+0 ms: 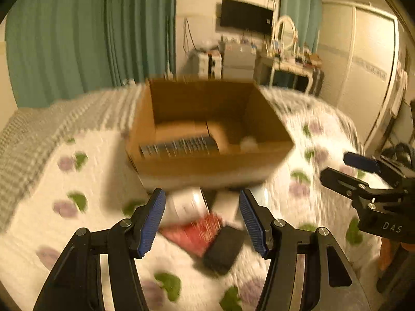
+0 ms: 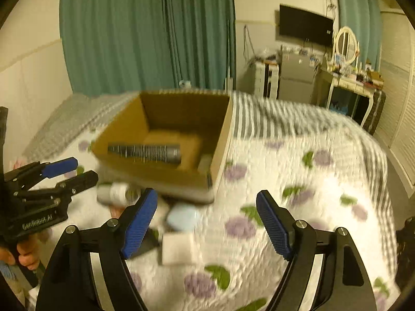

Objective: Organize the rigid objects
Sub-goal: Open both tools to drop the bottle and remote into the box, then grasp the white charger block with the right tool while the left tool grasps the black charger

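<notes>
An open cardboard box (image 1: 207, 165) (image 2: 166, 178) stands on the bed with a dark printed tube (image 1: 179, 146) (image 2: 144, 153) lying inside. In front of it lie a white jar (image 1: 185, 204) (image 2: 115, 193), a red packet (image 1: 199, 232), a black flat case (image 1: 224, 250), a pale blue piece (image 2: 182, 219) and a white block (image 2: 179, 248). My left gripper (image 1: 202, 221) (image 2: 70, 172) is open and empty above the pile. My right gripper (image 2: 207, 223) (image 1: 337, 168) is open and empty, to the right of the pile.
The bed has a white floral quilt (image 2: 298, 207) and a grey striped blanket (image 2: 285, 119) behind the box. Green curtains (image 1: 90, 39), a wall television (image 1: 245, 16), a dressing table (image 2: 350, 83) and wardrobe doors (image 1: 363, 64) stand beyond the bed.
</notes>
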Demonstrator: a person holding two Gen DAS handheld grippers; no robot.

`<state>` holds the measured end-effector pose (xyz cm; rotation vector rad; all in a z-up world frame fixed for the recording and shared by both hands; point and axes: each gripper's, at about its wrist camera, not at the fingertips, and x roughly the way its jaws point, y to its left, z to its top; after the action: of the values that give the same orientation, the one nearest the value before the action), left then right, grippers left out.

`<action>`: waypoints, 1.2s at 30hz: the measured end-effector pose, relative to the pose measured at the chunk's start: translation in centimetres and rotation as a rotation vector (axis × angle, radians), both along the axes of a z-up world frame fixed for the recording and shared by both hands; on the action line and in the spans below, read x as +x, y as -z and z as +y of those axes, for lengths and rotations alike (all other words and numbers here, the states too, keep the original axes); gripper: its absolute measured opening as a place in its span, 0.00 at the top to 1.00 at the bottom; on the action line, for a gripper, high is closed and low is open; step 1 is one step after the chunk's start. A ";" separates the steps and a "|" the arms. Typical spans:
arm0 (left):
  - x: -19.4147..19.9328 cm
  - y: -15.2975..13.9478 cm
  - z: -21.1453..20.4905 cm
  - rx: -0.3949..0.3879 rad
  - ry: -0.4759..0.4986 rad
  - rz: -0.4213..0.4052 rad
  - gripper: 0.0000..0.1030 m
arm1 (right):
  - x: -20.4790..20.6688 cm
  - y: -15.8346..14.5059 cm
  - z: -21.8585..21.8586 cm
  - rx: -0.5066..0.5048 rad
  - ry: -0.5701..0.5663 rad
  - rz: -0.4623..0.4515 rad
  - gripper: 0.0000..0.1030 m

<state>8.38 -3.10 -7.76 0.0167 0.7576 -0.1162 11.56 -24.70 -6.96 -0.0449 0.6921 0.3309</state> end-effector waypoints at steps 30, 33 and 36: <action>-2.2 3.1 1.6 -0.041 -0.045 0.019 0.62 | 1.1 6.5 3.1 -0.094 -0.066 0.191 0.24; -1.2 3.4 1.5 -0.069 -0.052 0.044 0.62 | 1.6 8.1 4.6 -0.138 -0.093 0.242 0.24; -1.2 3.6 1.6 -0.065 -0.053 0.053 0.62 | 2.3 9.8 5.9 -0.163 -0.116 0.303 0.24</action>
<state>7.22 -1.49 -11.32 -0.0684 0.8058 -0.0914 13.90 -18.81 -16.71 -0.1933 1.0183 0.3965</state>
